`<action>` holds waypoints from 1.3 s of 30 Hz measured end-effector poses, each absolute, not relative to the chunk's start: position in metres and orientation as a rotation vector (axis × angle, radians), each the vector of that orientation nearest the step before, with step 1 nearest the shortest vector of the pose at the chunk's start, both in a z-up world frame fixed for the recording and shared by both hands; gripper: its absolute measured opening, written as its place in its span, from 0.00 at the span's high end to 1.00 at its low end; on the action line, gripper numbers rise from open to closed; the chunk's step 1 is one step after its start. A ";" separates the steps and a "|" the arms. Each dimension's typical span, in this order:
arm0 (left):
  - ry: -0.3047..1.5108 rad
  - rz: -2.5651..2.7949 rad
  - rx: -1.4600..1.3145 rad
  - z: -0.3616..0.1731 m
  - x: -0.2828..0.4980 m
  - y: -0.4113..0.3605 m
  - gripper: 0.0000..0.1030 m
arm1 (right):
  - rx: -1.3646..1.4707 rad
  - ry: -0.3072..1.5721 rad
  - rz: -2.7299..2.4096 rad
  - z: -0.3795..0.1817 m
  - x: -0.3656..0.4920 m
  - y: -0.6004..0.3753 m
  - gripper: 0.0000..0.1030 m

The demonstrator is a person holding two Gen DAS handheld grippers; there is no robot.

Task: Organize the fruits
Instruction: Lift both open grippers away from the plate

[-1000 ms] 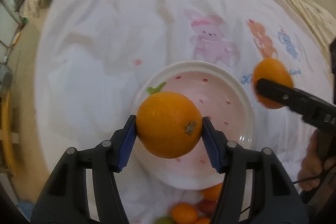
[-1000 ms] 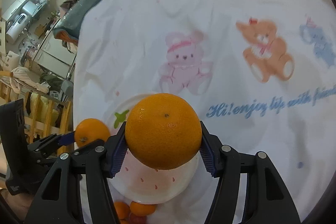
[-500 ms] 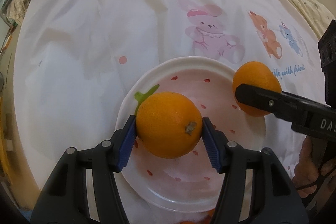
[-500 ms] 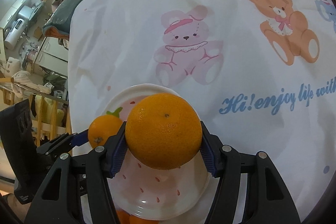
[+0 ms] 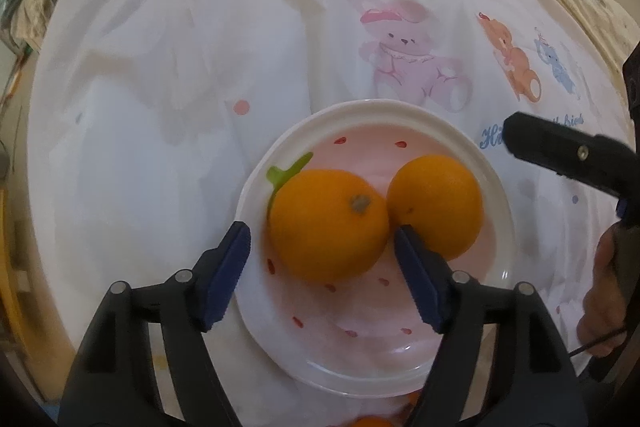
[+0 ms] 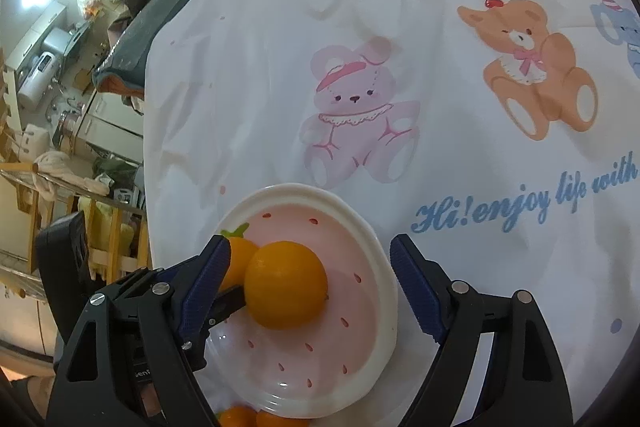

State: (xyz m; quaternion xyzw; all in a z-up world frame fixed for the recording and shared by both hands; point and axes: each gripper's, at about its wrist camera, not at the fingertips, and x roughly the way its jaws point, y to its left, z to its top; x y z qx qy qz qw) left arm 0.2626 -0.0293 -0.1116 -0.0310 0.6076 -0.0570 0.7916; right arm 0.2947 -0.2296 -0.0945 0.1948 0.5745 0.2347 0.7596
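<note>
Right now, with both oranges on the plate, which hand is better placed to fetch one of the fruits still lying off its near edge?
Probably right: in the right wrist view the right gripper, jaws open, shows two loose fruits past the plate rim.

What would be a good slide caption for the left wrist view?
Left gripper, jaws just opened, releases an orange beside a second orange on the strawberry-patterned plate.
</note>
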 end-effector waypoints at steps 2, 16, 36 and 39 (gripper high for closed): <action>1.306 -0.121 -0.075 -0.110 0.261 -0.028 0.30 | 0.412 1.244 0.503 -0.092 0.294 -0.232 0.18; 1.203 -0.079 -0.125 -0.060 0.227 -0.009 0.30 | 0.322 1.145 0.467 -0.045 0.249 -0.244 0.18; 1.103 -0.048 -0.191 -0.012 0.101 0.019 0.30 | 0.323 1.109 0.414 -0.022 0.131 -0.259 0.18; 1.099 -0.056 -0.204 -0.011 0.087 0.020 0.30 | 0.346 1.136 0.396 -0.027 0.119 -0.261 0.18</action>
